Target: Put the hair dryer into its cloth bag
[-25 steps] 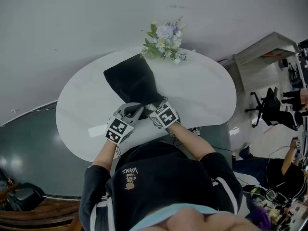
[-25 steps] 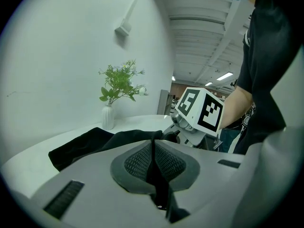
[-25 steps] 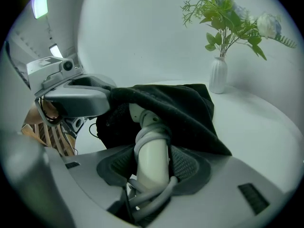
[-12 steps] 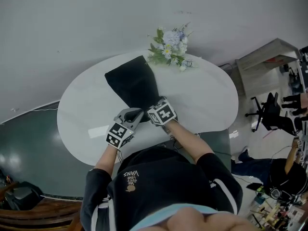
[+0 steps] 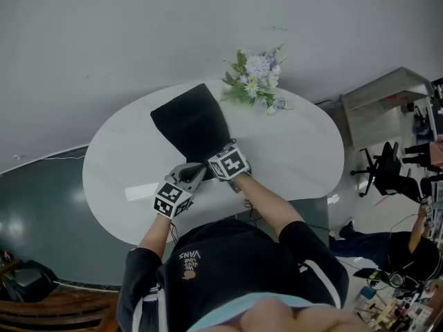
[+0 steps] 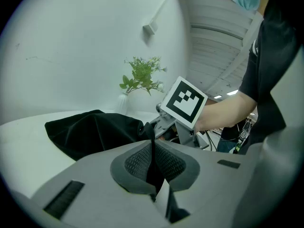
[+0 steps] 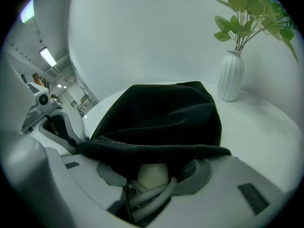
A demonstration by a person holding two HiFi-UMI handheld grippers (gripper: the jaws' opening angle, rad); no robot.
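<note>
White table (image 5: 291, 151) holds the cloth bag (image 5: 194, 123) stretching toward 11 o'clock, left gripper (image 6: 152, 146) and right gripper (image 7: 152, 163) both clamped on its mouth, hair dryer (image 7: 153, 175) seemingly inside; a slack rim could let its grey cord (image 7: 152, 194) spill out.

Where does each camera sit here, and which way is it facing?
Head view: on the person's head, looking steeply down at the table; arms, torso, left gripper and right gripper show.
Left gripper view: rides that gripper, looking along jaws shut on the cloth bag edge; the right forearm shows.
Right gripper view: rides that gripper, facing the bag's mouth, jaws around the pale hair dryer; no body, only the left gripper.
Shared: all three show the bag and flowers.
</note>
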